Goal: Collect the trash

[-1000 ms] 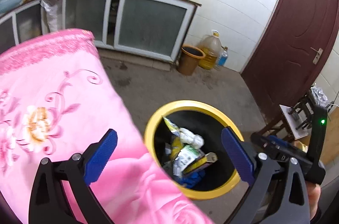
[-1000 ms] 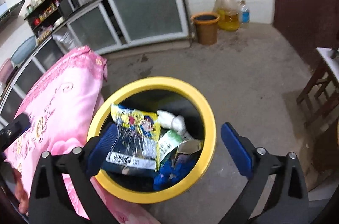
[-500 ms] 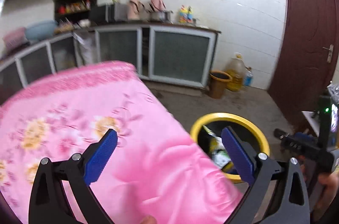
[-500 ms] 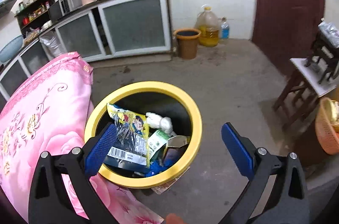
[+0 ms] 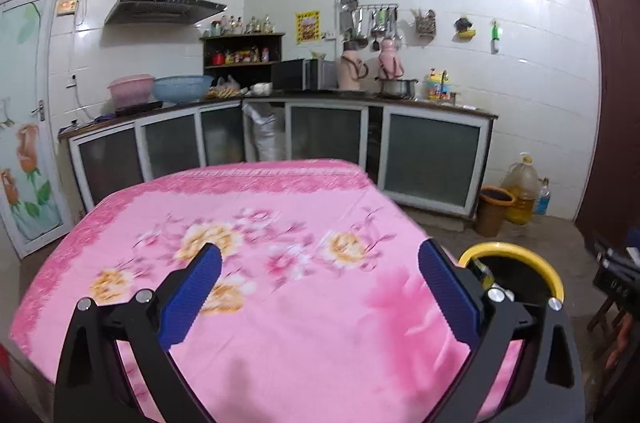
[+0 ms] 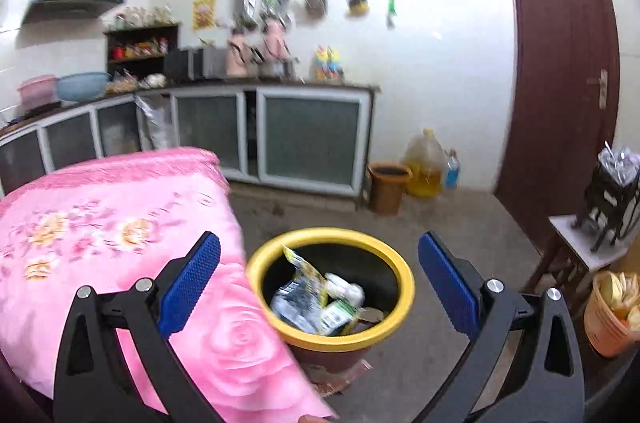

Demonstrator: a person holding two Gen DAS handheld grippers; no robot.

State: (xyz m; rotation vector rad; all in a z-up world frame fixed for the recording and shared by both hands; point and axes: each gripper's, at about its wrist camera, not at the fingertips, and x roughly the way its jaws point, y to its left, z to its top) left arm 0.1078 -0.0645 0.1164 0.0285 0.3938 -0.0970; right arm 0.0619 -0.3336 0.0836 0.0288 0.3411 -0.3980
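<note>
Both the left gripper (image 5: 319, 289) and right gripper (image 6: 319, 287) gape wide and empty, while light, crinkly, slippery wrappers (image 6: 304, 293), best pinched by a flat edge, fill the yellow-rimmed round bin (image 6: 394, 265) beside the pink floral-clothed surface (image 5: 256, 223).

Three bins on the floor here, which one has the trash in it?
The yellow-rimmed bin beside the pink table: wrappers show inside it. The brown bin by the cabinets looks dark inside; the orange basket sits far right.
</note>
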